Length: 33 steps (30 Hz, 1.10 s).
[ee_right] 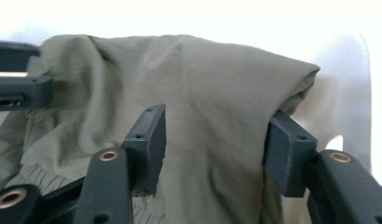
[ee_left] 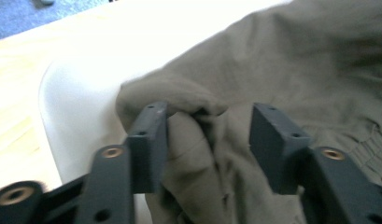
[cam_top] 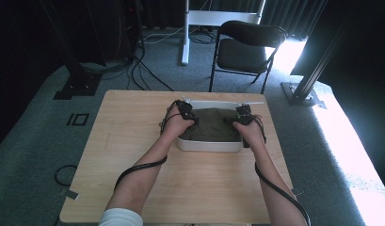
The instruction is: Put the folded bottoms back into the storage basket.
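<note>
Both grippers stand with jaws apart over the olive cloth in the white tub; soft, limp fabric, best pinched at a bunched fold.

One cloth; one tray; two tools; one chair.

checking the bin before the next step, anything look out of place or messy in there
Nothing is spilled or damaged. The olive cloth sits bunched and wrinkled in the white bin, one rounded fold mounded near the bin wall. Both the left gripper and right gripper stand open around folds.
</note>
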Motion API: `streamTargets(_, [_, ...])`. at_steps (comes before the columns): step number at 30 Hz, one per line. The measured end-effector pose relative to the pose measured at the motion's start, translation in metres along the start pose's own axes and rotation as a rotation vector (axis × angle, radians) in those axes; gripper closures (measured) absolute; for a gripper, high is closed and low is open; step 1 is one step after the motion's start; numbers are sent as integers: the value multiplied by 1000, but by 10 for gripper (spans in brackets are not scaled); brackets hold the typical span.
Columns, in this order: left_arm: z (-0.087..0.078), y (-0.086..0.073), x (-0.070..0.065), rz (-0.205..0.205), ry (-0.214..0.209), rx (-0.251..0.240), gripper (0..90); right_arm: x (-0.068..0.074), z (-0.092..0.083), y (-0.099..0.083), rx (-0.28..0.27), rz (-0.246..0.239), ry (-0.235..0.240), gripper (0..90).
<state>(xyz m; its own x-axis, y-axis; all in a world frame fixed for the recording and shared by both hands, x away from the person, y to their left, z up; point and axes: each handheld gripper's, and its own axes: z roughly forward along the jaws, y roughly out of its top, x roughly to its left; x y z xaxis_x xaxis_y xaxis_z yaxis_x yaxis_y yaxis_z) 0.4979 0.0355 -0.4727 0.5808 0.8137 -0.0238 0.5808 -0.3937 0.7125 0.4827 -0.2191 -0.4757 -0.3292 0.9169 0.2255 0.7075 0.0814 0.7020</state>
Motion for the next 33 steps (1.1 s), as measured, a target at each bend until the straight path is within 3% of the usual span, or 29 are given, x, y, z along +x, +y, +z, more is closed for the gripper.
streamTargets(5, [-5,2,-1,-26,-23,-31,408,2,-6,3,-29,8,22,341])
streamTargets(8, [-12,3,-4,20,-40,-90,330,4,-16,8,-99,-1,53,287])
streamTargets(10, [-17,5,-6,-1,-47,-123,276,5,-20,10,-135,-20,57,258])
streamTargets(12, [-21,7,-9,1,-24,-117,243,7,-23,10,-163,-58,54,253])
streamTargets(14, [-25,6,-11,-23,-28,-170,180,8,-24,9,-146,-65,62,197])
streamTargets(15, [-27,5,-13,-6,-35,-199,180,8,-24,7,-150,-71,68,201])
streamTargets(18, [-33,-1,-16,51,-39,-225,180,10,-26,4,-165,-110,74,189])
streamTargets(20, [-36,-3,-17,25,-34,-264,180,11,-28,2,-180,-116,79,153])
streamTargets(21, [-38,-4,-17,14,-32,-277,180,11,-28,1,-190,-113,59,139])
streamTargets(23, [-42,-6,-18,25,-29,-295,180,12,-31,-1,-192,-159,22,140])
streamTargets(26, [-48,-9,-22,47,-39,-307,180,14,-35,-3,-202,-163,61,136])
streamTargets(30, [-55,-12,-28,73,-61,-318,180,17,-41,-6,-206,-186,61,136])
streamTargets(33, [-58,-14,-30,69,-70,-321,180,21,-44,-9,-201,-191,67,136])
